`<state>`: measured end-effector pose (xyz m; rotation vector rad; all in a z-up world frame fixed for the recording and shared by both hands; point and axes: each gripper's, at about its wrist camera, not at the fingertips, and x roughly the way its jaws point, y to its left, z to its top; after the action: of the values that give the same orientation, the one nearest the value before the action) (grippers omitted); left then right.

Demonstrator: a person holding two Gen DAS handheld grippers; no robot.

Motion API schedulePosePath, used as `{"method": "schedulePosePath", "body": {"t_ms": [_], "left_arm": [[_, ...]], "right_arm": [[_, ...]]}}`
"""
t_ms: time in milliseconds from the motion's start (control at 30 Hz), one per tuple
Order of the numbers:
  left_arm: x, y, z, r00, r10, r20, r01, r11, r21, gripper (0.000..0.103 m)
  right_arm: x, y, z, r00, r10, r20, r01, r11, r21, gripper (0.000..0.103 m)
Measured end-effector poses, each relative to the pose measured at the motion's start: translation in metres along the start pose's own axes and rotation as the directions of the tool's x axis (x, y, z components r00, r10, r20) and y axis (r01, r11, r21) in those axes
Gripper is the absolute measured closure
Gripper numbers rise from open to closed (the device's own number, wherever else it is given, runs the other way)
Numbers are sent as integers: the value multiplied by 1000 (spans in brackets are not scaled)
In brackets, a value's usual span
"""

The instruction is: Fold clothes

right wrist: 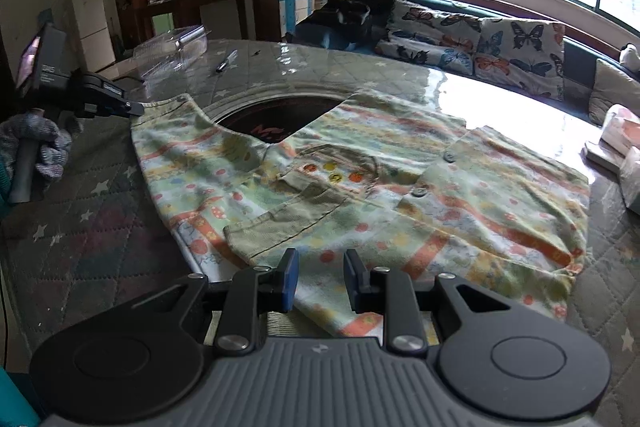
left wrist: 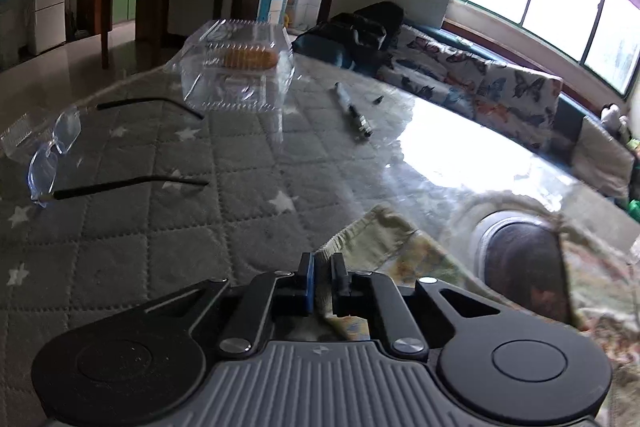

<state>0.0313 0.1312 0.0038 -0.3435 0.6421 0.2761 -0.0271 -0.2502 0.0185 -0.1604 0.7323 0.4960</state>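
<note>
Two claws: left claw [left wrist: 322,261] clamps the shirt [right wrist: 360,187] edge, right claw [right wrist: 320,267] gapes over it
</note>
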Motion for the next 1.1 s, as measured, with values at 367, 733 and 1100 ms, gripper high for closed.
{"method": "schedulePosePath", "body": {"t_ms": [367, 733, 1100], "left_arm": [[-86, -103, 12, 913, -406, 38, 402, 912, 83, 96], [-115, -232, -35, 760, -638, -128, 650, 736, 188, 96], [-97, -282, -110, 695, -633, -340, 717, 646, 263, 95]], "right_arm": [[-30, -35, -16, 995, -79, 61, 72, 991, 112, 79], [-71, -81, -51, 978, -183, 100, 152, 954, 260, 79], [-80, -100, -71, 974, -214, 79, 176, 927, 331, 79]]}}
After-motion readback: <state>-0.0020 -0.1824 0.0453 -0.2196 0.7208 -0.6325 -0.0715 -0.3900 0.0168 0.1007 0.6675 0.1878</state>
